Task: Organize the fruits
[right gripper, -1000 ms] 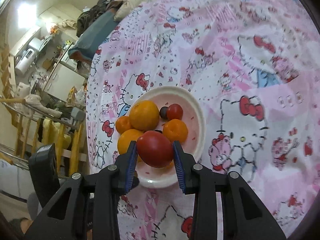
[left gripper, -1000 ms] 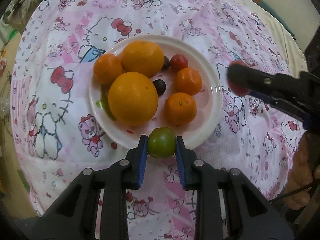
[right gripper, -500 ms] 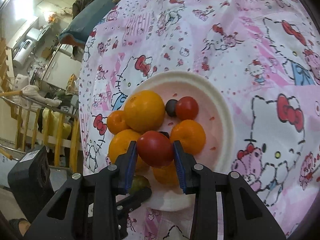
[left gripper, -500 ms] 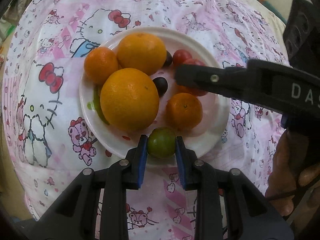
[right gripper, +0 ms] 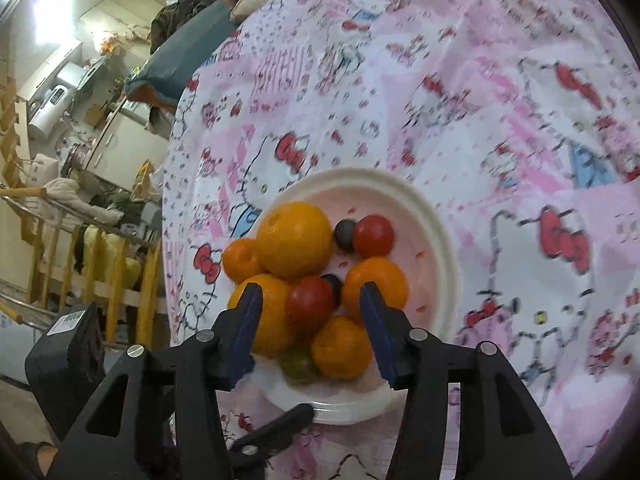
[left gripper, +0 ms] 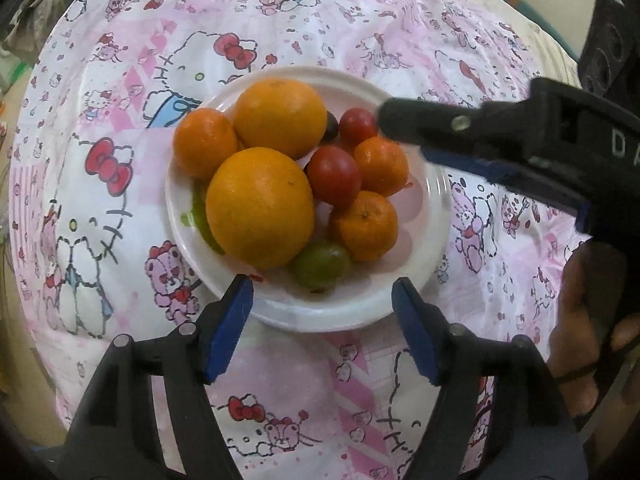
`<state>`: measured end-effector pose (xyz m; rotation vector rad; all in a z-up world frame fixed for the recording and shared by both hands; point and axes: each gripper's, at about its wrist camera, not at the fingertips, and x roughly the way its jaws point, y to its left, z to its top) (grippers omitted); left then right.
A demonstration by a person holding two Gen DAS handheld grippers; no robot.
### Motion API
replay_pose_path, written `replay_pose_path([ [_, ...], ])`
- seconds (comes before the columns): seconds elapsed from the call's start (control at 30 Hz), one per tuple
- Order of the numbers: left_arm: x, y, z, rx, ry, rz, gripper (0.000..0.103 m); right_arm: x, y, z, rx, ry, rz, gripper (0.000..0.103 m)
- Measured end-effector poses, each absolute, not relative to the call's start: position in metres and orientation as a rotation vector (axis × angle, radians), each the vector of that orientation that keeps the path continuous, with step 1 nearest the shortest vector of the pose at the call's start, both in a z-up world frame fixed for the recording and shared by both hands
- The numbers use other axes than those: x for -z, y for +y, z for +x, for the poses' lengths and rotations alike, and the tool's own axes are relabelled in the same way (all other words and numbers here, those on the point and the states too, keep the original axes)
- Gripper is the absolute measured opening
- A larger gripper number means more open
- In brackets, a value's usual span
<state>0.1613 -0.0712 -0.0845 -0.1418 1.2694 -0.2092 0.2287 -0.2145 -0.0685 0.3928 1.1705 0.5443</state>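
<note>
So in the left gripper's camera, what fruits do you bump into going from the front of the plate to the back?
Green tomato → big front orange → larger red tomato → big back orange, all on the white plate.

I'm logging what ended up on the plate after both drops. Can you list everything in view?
plate: 1, white, on the cloth, holding all the fruit
large oranges: 2, orange, left half of the plate, touching each other
small mandarins: 3, orange, one at the far left, two on the right side
red tomatoes: 2, red, one mid-plate between oranges and mandarins, one at the back
green tomato: 1, green, near rim, against the front orange
dark round fruits: 2, dark purple, small, tucked between the others
tablecloth: 1, pink and white cartoon print
left gripper: 1, black with blue fingers, open, near the plate's front rim
right gripper: 1, same build, open above the fruit
</note>
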Motion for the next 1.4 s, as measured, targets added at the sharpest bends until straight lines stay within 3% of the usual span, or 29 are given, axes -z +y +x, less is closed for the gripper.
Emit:
replay_pose_path([
  [0.2, 0.071, -0.058, 0.152, 0.177, 1.236, -0.136, 0.069, 0.06, -0.232, 0.226, -0.494, 1.142, 0.368, 0.055],
  [0.33, 0.065, -0.053, 0.142, 0.153, 1.219, -0.116, 0.069, 0.053, -0.236, 0.218, -0.464, 1.128, 0.347, 0.074],
  [0.57, 0.046, -0.022, 0.129, 0.053, 1.184, -0.125, 0.069, 0.022, -0.237, 0.186, -0.427, 1.032, 0.267, 0.078],
  [0.87, 0.0, 0.01, 0.096, 0.018, 1.013, -0.12, 0.102, -0.002, -0.243, 0.132, -0.361, 0.933, 0.249, 0.086],
  [1.13, -0.026, 0.01, 0.056, -0.008, 0.849, -0.06, 0.103, -0.017, -0.238, 0.084, -0.299, 0.829, 0.178, 0.103],
  [1.4, -0.034, 0.01, 0.027, -0.032, 0.763, -0.058, 0.103, -0.017, -0.231, 0.049, -0.239, 0.768, 0.119, 0.103],
])
